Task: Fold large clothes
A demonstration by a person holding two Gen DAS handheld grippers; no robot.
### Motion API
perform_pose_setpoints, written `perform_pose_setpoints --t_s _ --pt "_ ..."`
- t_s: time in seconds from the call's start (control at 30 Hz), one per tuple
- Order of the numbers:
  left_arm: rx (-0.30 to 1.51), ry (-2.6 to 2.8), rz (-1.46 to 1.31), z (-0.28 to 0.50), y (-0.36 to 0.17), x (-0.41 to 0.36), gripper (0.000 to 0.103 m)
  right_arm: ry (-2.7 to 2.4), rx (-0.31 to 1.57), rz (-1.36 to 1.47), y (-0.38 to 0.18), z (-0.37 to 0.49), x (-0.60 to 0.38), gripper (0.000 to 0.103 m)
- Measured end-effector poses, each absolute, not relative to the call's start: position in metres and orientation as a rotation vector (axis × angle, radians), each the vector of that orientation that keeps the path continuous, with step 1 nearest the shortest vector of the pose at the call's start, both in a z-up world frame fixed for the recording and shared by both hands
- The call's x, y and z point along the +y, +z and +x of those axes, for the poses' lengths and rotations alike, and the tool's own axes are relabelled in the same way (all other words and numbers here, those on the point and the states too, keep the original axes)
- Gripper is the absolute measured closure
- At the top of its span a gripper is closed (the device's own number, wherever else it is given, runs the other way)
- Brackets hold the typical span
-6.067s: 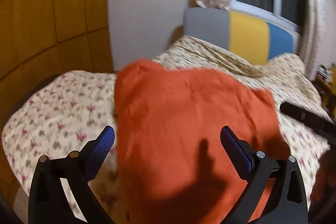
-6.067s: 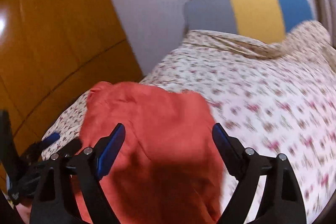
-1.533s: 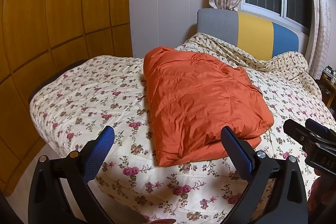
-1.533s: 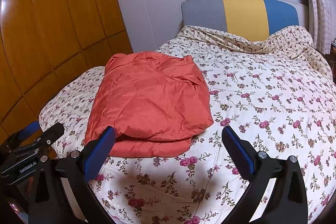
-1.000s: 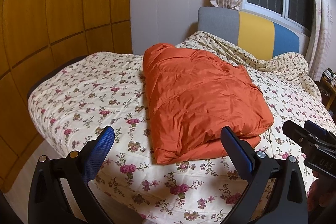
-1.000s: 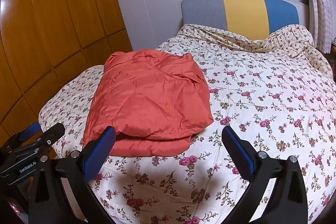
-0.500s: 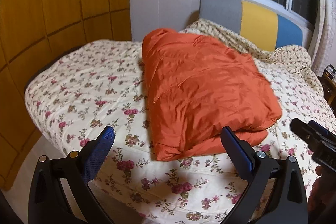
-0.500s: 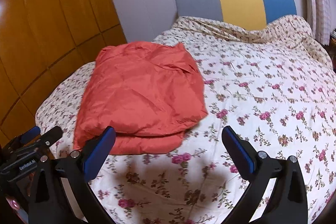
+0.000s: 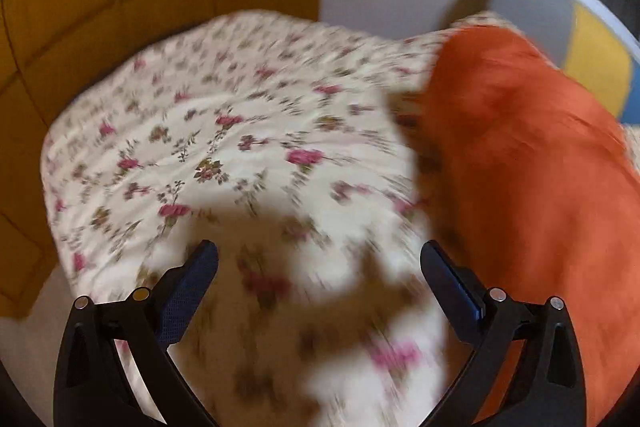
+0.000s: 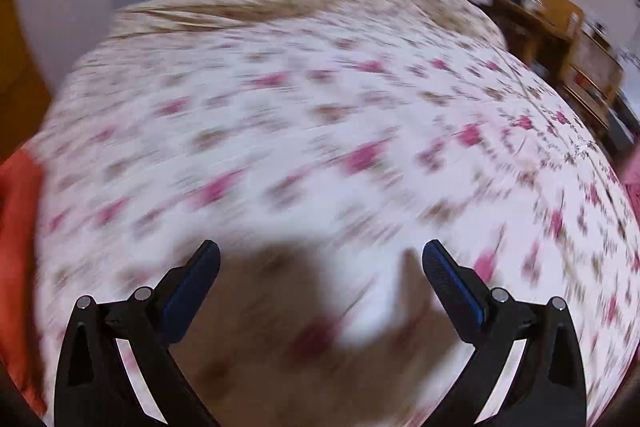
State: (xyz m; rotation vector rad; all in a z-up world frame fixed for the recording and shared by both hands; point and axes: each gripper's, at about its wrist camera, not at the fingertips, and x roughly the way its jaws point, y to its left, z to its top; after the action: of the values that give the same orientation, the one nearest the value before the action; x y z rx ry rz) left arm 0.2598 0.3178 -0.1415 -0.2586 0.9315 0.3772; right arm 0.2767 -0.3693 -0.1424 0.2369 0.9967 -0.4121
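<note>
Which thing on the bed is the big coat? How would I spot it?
Find the bed with the cream cover dotted with pink flowers. On it, on the side toward the grey, yellow and blue headboard, lies a puffy folded jacket. It is the only plain bright orange thing there.

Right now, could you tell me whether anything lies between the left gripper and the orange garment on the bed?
Nothing visible does. The left gripper is open over bare floral bedspread, and the orange garment lies just to its right, with only bedspread between them.

right gripper (image 10: 320,259) fingers spread over floral bedspread (image 10: 320,131), blurred.
</note>
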Motion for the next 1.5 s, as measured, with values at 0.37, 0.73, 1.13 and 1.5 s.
perform_pose_setpoints --t_s 0.37,0.73,1.13,1.5 --pt "0.976 0.506 -0.28 0.327 -0.191 0.359 0.003 -0.45 0.967 0.26 -0.151 0.295 -0.411 0.002" --pt "0.977 0.493 -0.307 0.323 -0.19 0.362 0.003 -0.455 0.972 0.249 -0.15 0.298 -0.406 0.002" --pt "0.978 0.494 -0.306 0.325 -0.191 0.363 0.003 -0.455 0.972 0.247 -0.151 0.299 -0.406 0.002" --pt "0.978 0.494 -0.306 0.325 -0.191 0.364 0.003 -0.455 0.972 0.247 -0.15 0.297 -0.406 0.002"
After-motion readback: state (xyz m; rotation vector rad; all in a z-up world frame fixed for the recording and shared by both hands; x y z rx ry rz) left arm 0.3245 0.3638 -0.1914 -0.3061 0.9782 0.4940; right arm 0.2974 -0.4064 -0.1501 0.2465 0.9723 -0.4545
